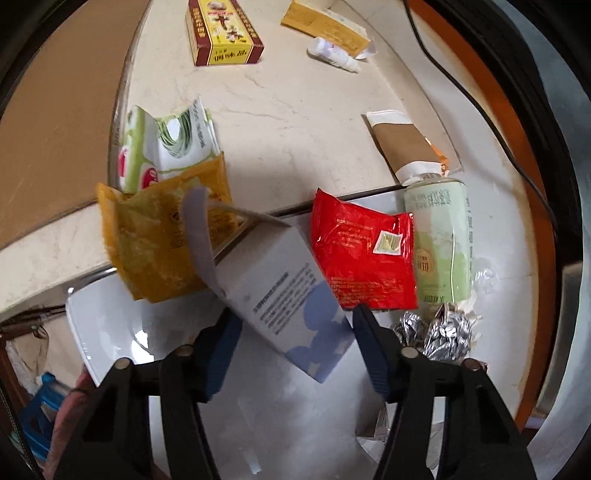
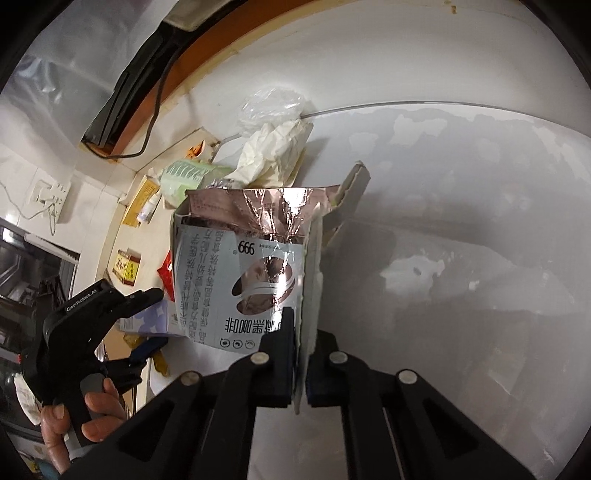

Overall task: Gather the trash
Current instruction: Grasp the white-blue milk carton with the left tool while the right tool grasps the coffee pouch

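Observation:
In the left wrist view my left gripper (image 1: pixel 291 332) is open around a pale blue and white carton (image 1: pixel 280 295) that lies over a white tray (image 1: pixel 110 332); I see no clear contact with the fingers. A red packet (image 1: pixel 362 254), a green can (image 1: pixel 441 240), crumpled foil (image 1: pixel 436 332) and a yellow wrapper (image 1: pixel 159 236) lie around it. In the right wrist view my right gripper (image 2: pixel 299 354) is shut on a flattened silver coffee box (image 2: pixel 255 258) and holds it up over the white tray (image 2: pixel 461 258). The left gripper (image 2: pixel 147 317) shows at lower left.
On the marble counter (image 1: pixel 288 110) lie a red-yellow seasoning box (image 1: pixel 225 33), a yellow box (image 1: pixel 325 26), a small white bottle (image 1: pixel 332 53), a brown tube (image 1: pixel 406 147) and a green-white wrapper (image 1: pixel 166 147). Crumpled tissue (image 2: pixel 273 151) and clear plastic (image 2: pixel 269 107) sit behind the box. A black cable (image 1: pixel 480 107) runs along the wall.

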`<state>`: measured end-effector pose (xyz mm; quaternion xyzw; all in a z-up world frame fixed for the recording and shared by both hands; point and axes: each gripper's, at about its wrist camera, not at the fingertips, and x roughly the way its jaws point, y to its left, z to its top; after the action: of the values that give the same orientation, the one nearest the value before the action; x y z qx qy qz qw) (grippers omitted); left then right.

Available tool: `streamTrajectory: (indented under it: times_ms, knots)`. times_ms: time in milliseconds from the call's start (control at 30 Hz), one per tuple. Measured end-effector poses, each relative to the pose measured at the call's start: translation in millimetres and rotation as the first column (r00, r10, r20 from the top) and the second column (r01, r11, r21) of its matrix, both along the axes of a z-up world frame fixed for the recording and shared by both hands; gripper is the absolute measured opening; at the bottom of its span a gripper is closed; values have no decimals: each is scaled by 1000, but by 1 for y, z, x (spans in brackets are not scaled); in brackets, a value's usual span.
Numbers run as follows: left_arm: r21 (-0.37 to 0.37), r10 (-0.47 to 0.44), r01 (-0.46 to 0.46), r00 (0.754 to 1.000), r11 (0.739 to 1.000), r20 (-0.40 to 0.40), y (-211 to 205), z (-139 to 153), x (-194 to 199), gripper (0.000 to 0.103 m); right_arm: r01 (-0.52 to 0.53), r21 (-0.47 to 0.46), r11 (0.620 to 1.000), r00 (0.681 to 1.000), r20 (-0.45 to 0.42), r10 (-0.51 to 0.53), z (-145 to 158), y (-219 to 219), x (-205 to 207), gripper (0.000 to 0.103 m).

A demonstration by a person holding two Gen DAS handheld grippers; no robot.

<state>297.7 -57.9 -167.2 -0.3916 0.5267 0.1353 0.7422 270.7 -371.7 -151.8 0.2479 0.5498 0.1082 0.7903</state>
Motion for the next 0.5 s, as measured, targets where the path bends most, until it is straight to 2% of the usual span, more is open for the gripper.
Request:
streamTrajectory:
  times_ms: [133,167,233,500]
  knots:
    - [37,-54,52,998,998,34,-5,9,-12,49,-16,8,1000,1000,15,15,3,0,-9,3]
    - [43,-67,65,997,997,44,-6,12,-16,40,-18,7,1000,1000,21,18,3,3,-9,3]
    - [58,-109,106,992,993,62,-9,18,-24,33,-23,0,1000,999,38,22,6,3,-14,3]
    - [136,-274,255,950,957,148,-17,47,-62,33,-4,-5,1000,997,77,4,19,5,-43,3]
